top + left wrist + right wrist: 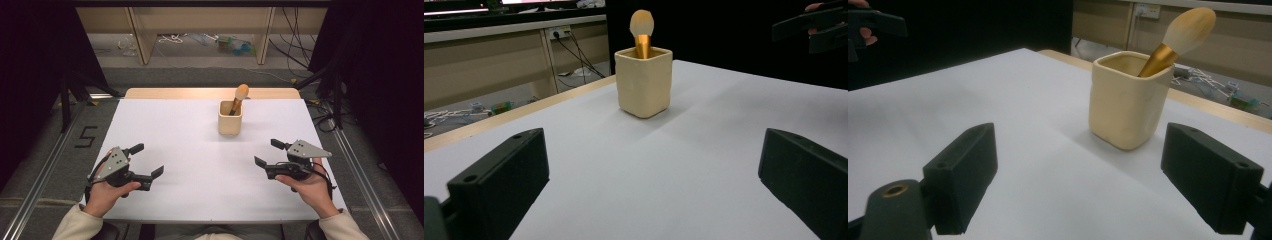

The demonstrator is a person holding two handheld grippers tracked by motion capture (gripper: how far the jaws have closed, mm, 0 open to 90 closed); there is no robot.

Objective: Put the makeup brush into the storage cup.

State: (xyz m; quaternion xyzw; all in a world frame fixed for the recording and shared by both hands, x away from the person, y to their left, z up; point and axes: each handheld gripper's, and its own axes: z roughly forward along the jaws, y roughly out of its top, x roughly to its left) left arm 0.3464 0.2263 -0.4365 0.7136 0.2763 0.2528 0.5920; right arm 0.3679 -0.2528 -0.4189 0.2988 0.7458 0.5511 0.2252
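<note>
Left gripper (148, 162): your jaws stand apart, empty, at 8 o'clock on the tabletop (200, 170).
Right gripper (270, 152): yours too, gaping, at 4 o'clock.
Cup (230, 118): 12 o'clock, upright.
Brush (238, 97): leans inside; probably light, bristles soft, so grasp the gold ferrule.

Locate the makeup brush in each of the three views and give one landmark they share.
High view: the makeup brush stands upper centre, leaning right out of the cream cup.
Left gripper view: top centre, its tip rising above the cup's rim.
Right gripper view: upper right, leaning right from the cup.
Shared landmark: the cream cup on the white table.
</note>
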